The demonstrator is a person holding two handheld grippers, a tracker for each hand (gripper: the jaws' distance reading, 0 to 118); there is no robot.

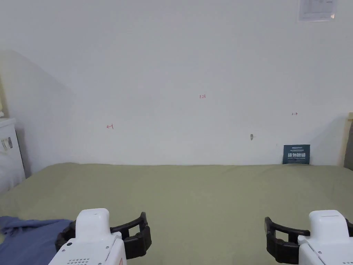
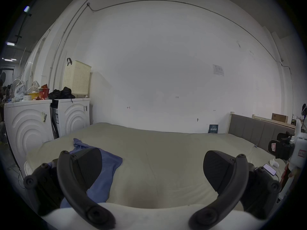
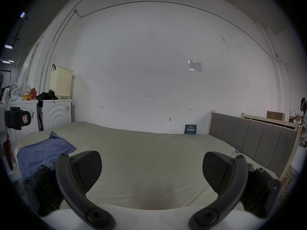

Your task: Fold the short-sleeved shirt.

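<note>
Green-sheeted bed (image 1: 193, 193) against white wall; blue shirt (image 3: 41, 152) lies crumpled at its left edge. Left gripper (image 2: 152, 172) and right gripper (image 3: 152, 170) hover above, jaws spread wide, empty. Cream laundry basket (image 2: 76, 78) on washer (image 2: 73, 115), contents hidden.

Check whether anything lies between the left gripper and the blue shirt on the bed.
Nothing visible does. The shirt lies crumpled at the bed's left side, just past the left gripper, whose jaws stand open and empty. Only bare sheet lies between them.
</note>
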